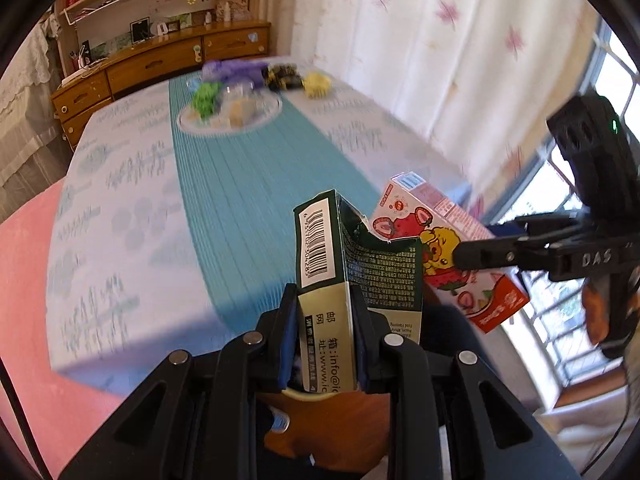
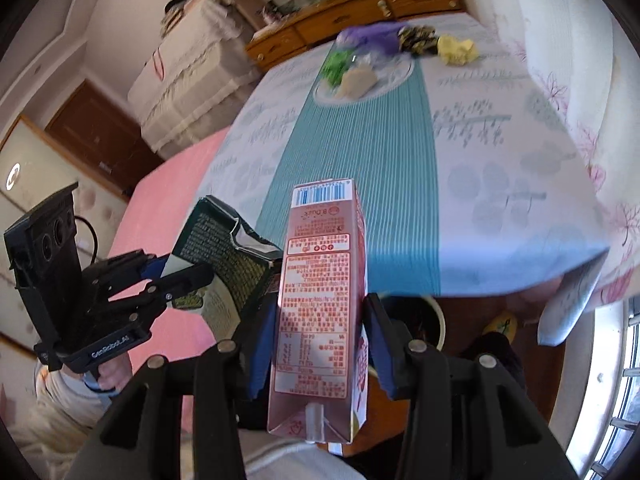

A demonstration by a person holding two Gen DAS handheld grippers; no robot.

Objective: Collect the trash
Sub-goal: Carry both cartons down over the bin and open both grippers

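My left gripper (image 1: 324, 300) is shut on a torn dark green box (image 1: 360, 264) with a barcode, held upright off the table. Just right of it, my right gripper (image 2: 320, 304) is shut on a pink strawberry drink carton (image 2: 320, 280), its blue pads against both sides. Each view shows the other tool: the right gripper (image 1: 472, 258) with the carton (image 1: 440, 240), and the left gripper (image 2: 188, 276) with the green box (image 2: 224, 248). A round bin with a cream rim (image 2: 438, 320) stands on the floor below, by the table's near edge; the box hides most of the bin (image 1: 308, 395).
The table (image 1: 120, 200) has a teal runner. At its far end a clear plate (image 1: 228, 120) holds crumpled green and beige scraps, with purple, black-yellow and yellow wrappers (image 1: 316, 84) behind. A pink bed (image 2: 172, 200) lies left; curtain and window right; a wooden cabinet (image 1: 160, 60) behind.
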